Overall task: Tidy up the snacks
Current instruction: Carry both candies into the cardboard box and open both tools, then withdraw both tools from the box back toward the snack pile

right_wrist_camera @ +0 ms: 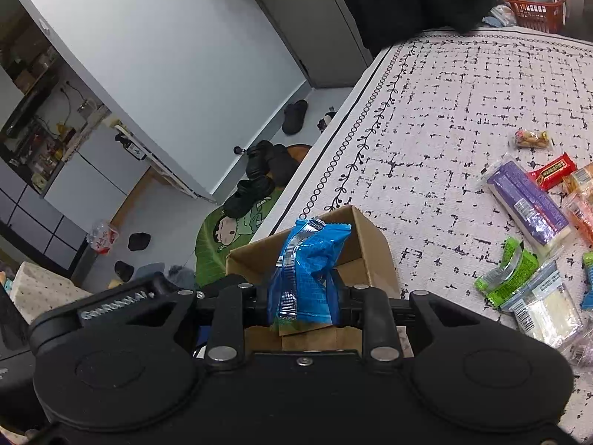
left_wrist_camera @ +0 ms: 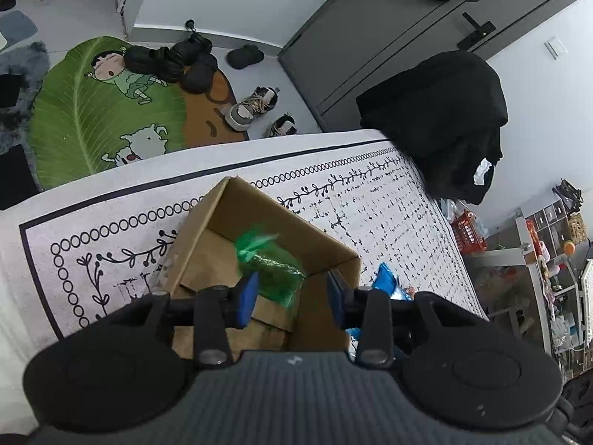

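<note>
An open cardboard box (left_wrist_camera: 333, 244) stands on the patterned cloth; it also shows in the right wrist view (right_wrist_camera: 370, 244). A green snack packet (left_wrist_camera: 272, 270) lies inside it. My left gripper (left_wrist_camera: 292, 296) is open and empty above the box's near side. My right gripper (right_wrist_camera: 302, 296) is shut on a blue snack packet (right_wrist_camera: 305, 267) and holds it upright over the box's near edge. A blue packet (left_wrist_camera: 385, 282) shows to the right of the box in the left wrist view.
Several loose snacks lie on the cloth at the right: a purple pack (right_wrist_camera: 526, 200), a red bar (right_wrist_camera: 554, 174), a green packet (right_wrist_camera: 507, 274), a clear pack (right_wrist_camera: 545, 307). A black garment (left_wrist_camera: 444, 118) hangs at the far corner. An orange basket (right_wrist_camera: 537, 9) sits beyond.
</note>
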`<state>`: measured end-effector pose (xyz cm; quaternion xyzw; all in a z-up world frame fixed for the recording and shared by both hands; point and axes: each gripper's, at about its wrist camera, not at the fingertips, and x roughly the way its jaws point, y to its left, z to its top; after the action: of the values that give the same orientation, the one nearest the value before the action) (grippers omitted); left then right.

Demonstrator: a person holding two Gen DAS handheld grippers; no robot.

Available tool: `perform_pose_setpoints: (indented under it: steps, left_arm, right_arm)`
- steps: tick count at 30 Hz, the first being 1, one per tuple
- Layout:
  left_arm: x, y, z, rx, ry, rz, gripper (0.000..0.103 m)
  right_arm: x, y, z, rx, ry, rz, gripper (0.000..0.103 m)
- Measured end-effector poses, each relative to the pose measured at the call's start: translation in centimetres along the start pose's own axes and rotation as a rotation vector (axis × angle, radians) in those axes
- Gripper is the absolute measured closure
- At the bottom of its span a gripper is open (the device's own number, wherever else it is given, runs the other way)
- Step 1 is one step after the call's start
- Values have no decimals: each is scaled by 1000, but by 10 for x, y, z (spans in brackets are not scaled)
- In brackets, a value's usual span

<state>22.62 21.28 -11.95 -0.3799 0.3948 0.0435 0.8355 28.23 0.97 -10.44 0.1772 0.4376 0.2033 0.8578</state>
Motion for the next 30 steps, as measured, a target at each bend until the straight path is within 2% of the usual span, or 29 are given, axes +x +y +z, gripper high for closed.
perform_pose_setpoints:
  steps: [5,7,8,10,15,18,23,27,30]
  left_arm:
    - [-9,0,1,-13,-14,20,45]
    - [-14,-2,0,-9,-24,22,39]
    - [-16,-2,0,-7,-25,26,34]
    - [-20,-3,-1,-6,-26,37,30]
    - [-29,-8,-6,6,-24,88,27]
    - [-36,-11,-11,10,-32,78,27]
    - [-47,-21,-19,10,-50,102,19]
    - [-55,-28,-27,12,-57,127,16]
    - [-61,-35,-35,35,-69,138,8]
  right_arm:
    - [4,0,-3,3,-2,18,73]
    - [3,-1,-4,9,4,22,62]
    - [2,-2,-4,14,5,19,50]
    - [-5,-2,-5,15,-13,4,45]
    - [-22,-7,-5,26,-34,-9,33]
    - [-33,-12,-5,23,-54,-37,22]
    - [-52,-19,-6,-11,-68,-97,17]
    - [-67,-30,-8,-21,-68,-107,14]
    - [-79,-37,-10,-36,-65,-101,13]
